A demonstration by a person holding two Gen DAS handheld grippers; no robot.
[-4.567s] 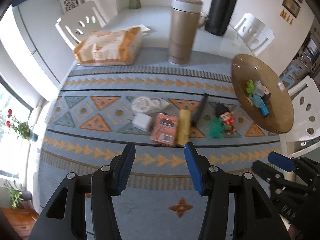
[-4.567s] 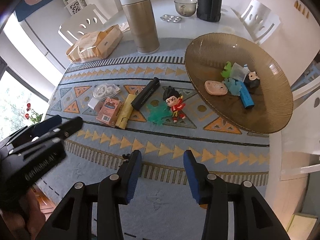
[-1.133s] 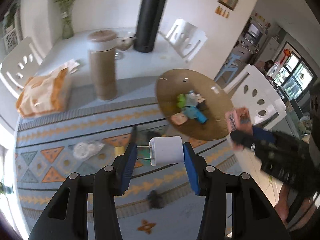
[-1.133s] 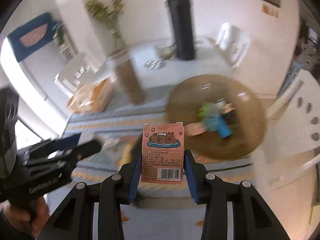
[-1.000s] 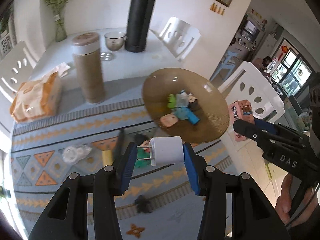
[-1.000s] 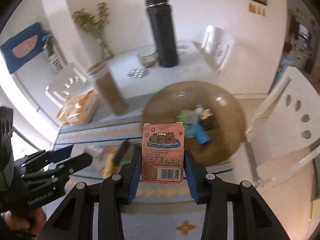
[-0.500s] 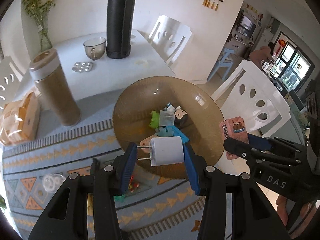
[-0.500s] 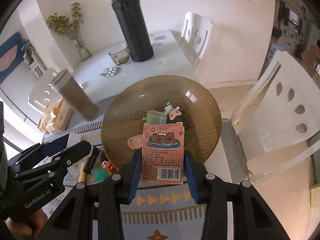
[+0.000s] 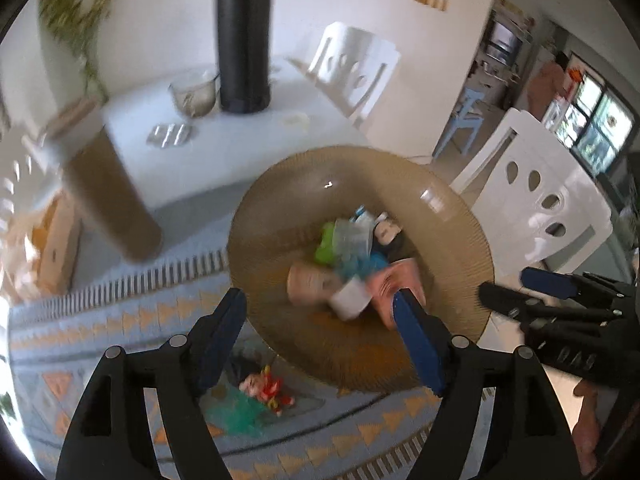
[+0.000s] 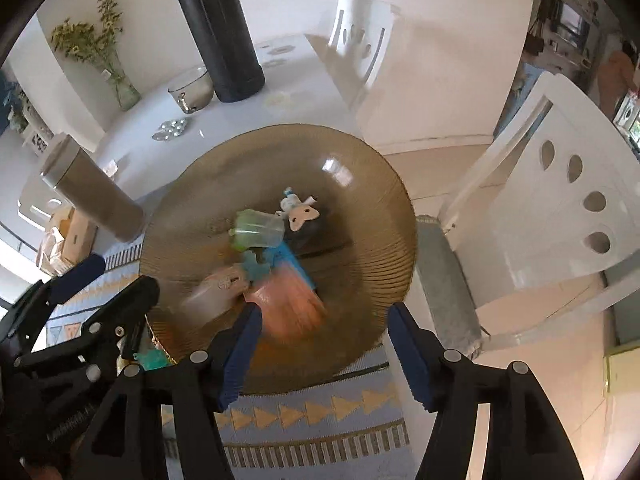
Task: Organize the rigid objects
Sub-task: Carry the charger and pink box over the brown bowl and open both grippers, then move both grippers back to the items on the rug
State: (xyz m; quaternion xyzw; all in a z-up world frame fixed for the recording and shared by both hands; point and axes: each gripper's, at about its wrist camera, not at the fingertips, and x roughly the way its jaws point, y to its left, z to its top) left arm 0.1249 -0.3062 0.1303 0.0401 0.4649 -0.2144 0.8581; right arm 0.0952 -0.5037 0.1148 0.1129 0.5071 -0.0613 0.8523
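Observation:
Both grippers hover over the brown ribbed plate. My left gripper is open and empty; the white charger lies blurred in the plate just beyond its fingers. My right gripper is open and empty; the pink card pack lies blurred in the plate between and beyond its fingers, also in the left wrist view. Small toys, a green one and a blue one, fill the plate's middle.
A red doll figure and a green toy lie on the patterned mat. A tan canister, a black flask, a glass bowl and white chairs stand around.
Both grippers opened and let go: the white charger and the pink card pack dropped into the plate. Both grippers moved closer over the plate.

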